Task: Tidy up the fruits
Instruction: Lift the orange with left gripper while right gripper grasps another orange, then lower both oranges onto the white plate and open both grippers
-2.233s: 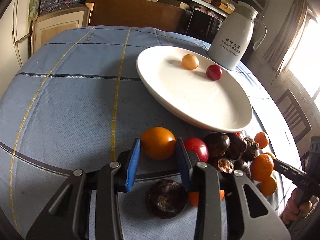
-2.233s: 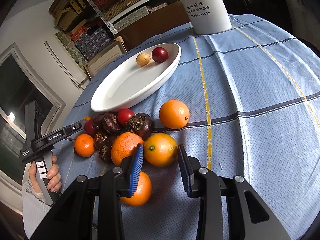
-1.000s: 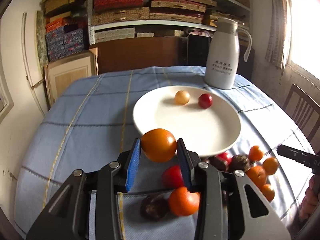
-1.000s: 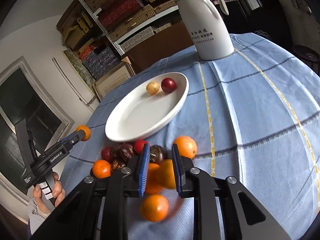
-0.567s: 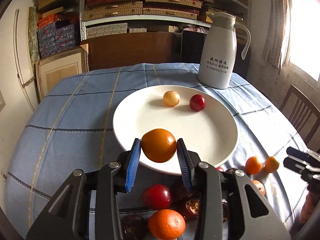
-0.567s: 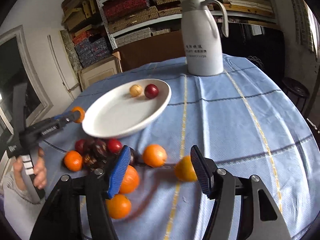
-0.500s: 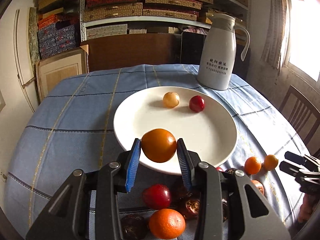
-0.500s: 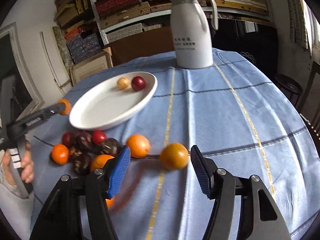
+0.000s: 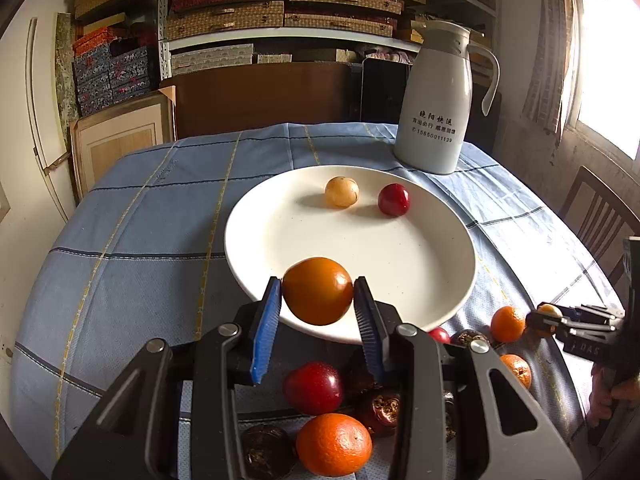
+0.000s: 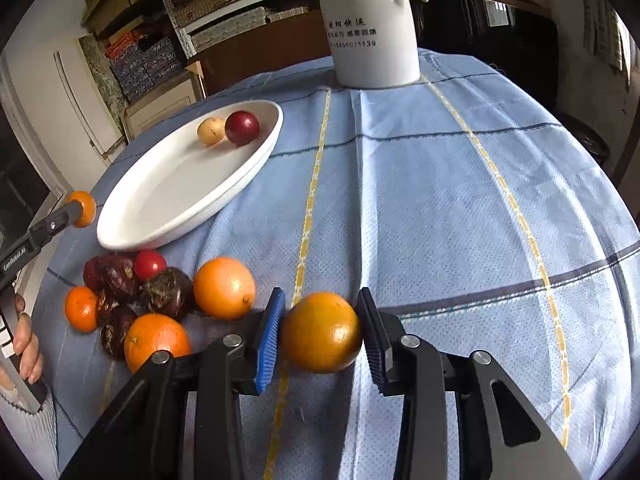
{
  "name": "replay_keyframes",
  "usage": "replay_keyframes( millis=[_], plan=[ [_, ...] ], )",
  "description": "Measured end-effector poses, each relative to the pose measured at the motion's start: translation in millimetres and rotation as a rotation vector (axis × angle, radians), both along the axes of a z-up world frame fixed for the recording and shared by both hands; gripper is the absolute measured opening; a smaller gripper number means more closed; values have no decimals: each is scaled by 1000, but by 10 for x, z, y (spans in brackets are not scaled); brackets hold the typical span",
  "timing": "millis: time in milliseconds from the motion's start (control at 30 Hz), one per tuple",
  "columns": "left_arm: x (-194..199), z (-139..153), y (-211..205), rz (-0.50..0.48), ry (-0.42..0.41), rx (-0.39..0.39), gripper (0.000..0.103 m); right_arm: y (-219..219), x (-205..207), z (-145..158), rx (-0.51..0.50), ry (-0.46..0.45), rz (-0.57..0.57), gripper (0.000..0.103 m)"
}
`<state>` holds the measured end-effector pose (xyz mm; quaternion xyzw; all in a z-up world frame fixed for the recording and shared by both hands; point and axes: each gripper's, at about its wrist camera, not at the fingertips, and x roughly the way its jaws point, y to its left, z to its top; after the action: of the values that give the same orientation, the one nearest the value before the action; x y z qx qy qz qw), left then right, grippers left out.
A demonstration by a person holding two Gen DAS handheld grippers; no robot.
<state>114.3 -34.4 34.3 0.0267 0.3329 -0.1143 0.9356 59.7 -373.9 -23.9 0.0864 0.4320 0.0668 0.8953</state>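
Carrying an orange (image 9: 318, 290) pinched between its blue pads, our left gripper (image 9: 318, 300) now hangs over the near rim of the white plate (image 9: 280, 236), where a second ago it was short of the plate, above the pile on the cloth. We judge that fruit almost delivered: it needs only lowering and release.

Our right gripper (image 10: 320, 330) has changed more. A second ago its jaws were pressed nearly together above the heap; they then spread wide around a loose orange rolling on the cloth, and they have just been closing. Now that second orange (image 10: 321, 332) sits between the pads, both of which appear to touch it, low over the blue checked tablecloth (image 10: 460, 200), so we read it as freshly caught.

Two fruits already lie at the far side of the plate, a pale yellow one (image 9: 341, 191) just beside a red one (image 9: 393, 199). Still on the cloth near the plate's edge is the heap: a large orange (image 10: 224, 288), another orange (image 10: 156, 342), a small tangerine (image 10: 81, 308), a red fruit (image 10: 150, 264) and several dark wrinkled fruits (image 10: 166, 292).

A white thermos jug (image 9: 442, 100) stands beyond the plate, well clear. From the heap side, the route to the plate crosses that heap and the left gripper, so we would wait for it to clear.
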Motion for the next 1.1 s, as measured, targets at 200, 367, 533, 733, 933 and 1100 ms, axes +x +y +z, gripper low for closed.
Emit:
replay_keyframes(
  millis=[200, 367, 533, 733, 933, 1100],
  plan=[
    [9, -29, -9, 3, 2, 15, 36, -14, -58, 19, 13, -13, -12, 37],
    [126, -12, -12, 14, 6, 7, 36, -75, -37, 267, 107, -79, -29, 37],
    [393, -2, -4, 49, 29, -14, 36, 298, 293, 620, 153, -132, 36, 37],
    [482, -153, -23, 48, 58, 13, 37, 779, 693, 517, 143, -130, 66, 37],
    [453, -146, -65, 45, 43, 31, 52, 764, 618, 509, 117, -162, 79, 48],
    [367, -124, -22, 56, 31, 37, 52, 574, 544, 519, 177, -163, 50, 48]
  ],
)
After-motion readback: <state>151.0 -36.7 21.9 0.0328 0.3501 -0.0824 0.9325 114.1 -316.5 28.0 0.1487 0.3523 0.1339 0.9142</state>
